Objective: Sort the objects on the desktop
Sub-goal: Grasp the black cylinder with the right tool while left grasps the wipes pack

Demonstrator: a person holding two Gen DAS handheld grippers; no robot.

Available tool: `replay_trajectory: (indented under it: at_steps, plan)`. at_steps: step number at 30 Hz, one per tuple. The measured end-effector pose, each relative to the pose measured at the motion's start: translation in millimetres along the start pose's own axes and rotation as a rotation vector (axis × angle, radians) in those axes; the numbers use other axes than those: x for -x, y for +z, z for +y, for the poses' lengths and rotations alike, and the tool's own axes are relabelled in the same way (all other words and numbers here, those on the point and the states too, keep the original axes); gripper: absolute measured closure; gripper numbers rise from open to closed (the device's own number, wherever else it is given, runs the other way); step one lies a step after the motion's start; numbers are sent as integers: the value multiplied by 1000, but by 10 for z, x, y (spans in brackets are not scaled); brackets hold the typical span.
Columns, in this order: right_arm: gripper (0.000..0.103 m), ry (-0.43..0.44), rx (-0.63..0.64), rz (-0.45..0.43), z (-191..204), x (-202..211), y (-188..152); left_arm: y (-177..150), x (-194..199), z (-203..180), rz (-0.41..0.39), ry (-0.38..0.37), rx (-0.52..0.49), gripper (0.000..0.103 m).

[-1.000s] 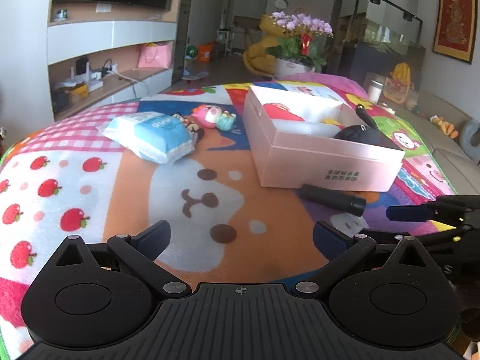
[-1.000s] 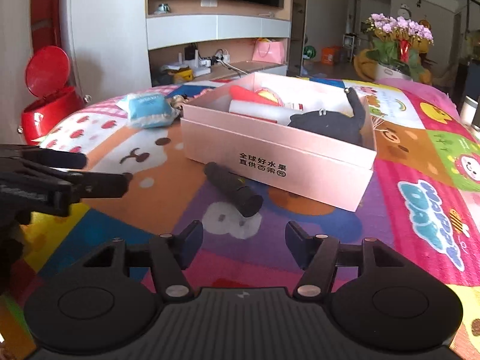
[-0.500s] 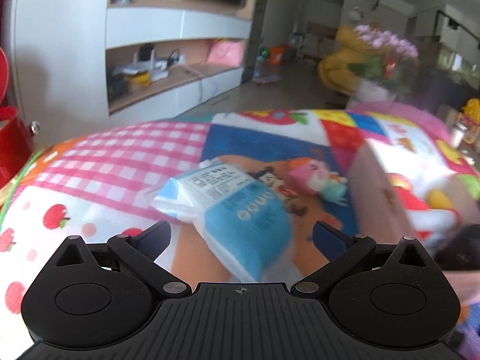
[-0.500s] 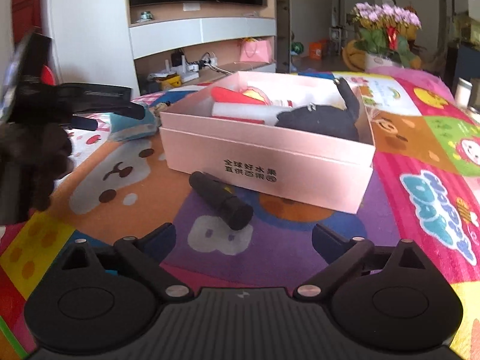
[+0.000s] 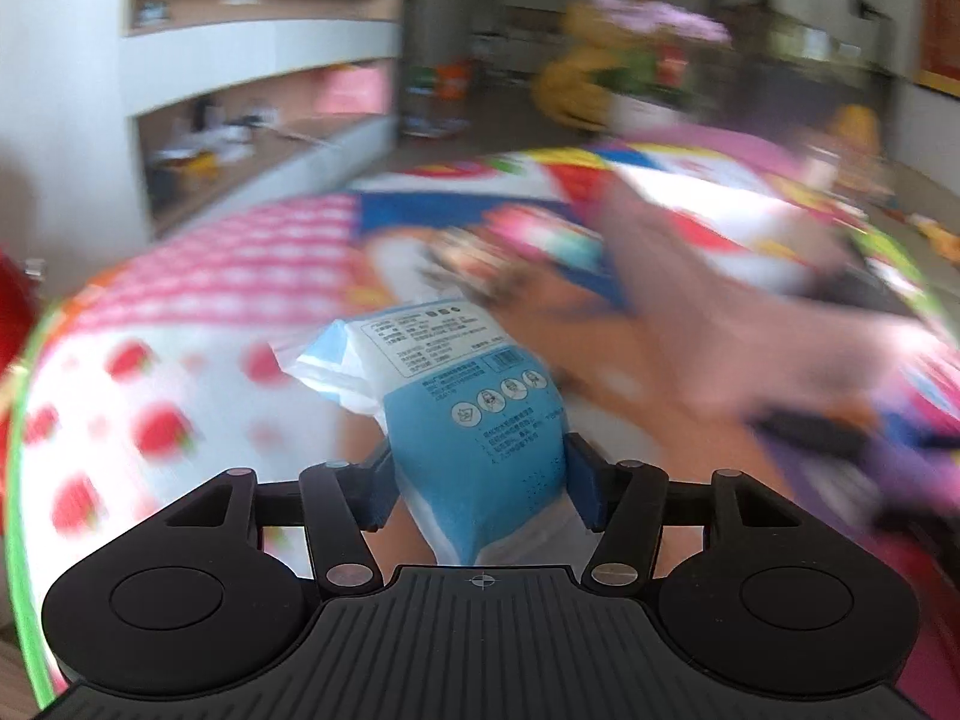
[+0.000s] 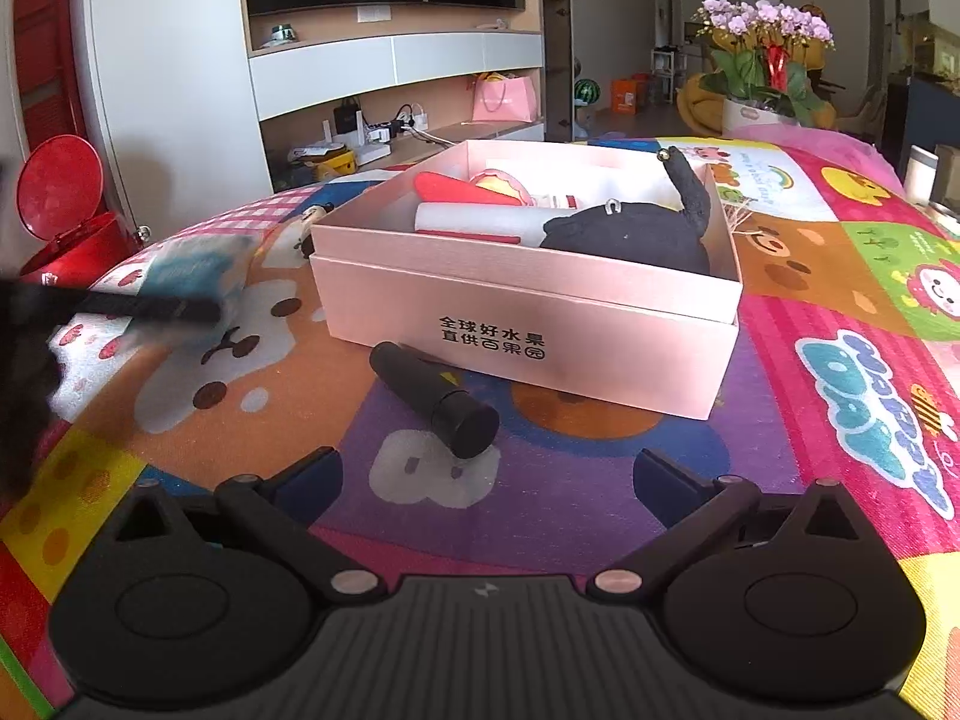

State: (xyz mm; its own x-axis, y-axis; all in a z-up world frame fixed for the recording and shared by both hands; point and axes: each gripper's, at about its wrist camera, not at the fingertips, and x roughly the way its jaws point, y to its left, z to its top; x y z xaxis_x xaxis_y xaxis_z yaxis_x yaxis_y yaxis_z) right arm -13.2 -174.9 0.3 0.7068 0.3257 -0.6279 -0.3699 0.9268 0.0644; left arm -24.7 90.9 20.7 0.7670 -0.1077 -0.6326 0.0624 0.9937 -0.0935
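My left gripper (image 5: 480,483) is shut on a blue and white tissue pack (image 5: 462,396) and holds it above the mat; the background is blurred with motion. The pack also shows blurred at the left in the right wrist view (image 6: 186,270). The pink box (image 6: 528,324) stands on the mat, open on top, with a black plush toy (image 6: 636,234), a white and red tube (image 6: 474,219) and a red item inside. A black cylinder (image 6: 435,399) lies on the mat in front of the box. My right gripper (image 6: 486,480) is open and empty, just short of the cylinder.
A colourful cartoon play mat (image 6: 840,312) covers the table. Small toys (image 5: 528,240) lie blurred near the box's far left corner. A red bin (image 6: 66,228) stands off the table at the left. A flower pot (image 6: 762,72) stands beyond the far edge.
My left gripper has closed on the tissue pack and lifted it, now swinging. My right gripper has moved a little closer to the black cylinder, its fingers still wide apart.
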Motion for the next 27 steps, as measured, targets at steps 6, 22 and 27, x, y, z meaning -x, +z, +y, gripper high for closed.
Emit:
replay_trajectory:
  at_steps: [6,22,27]
  plan:
    - [0,-32,16,20,40,-39,9,-246,423,-359,-47,-122,-78,8]
    - [0,-321,-15,0,-18,-95,80,-366,389,-454,-88,-99,-59,2]
    - [1,-166,-80,-10,115,-23,175,-378,384,-400,-73,-48,-47,1]
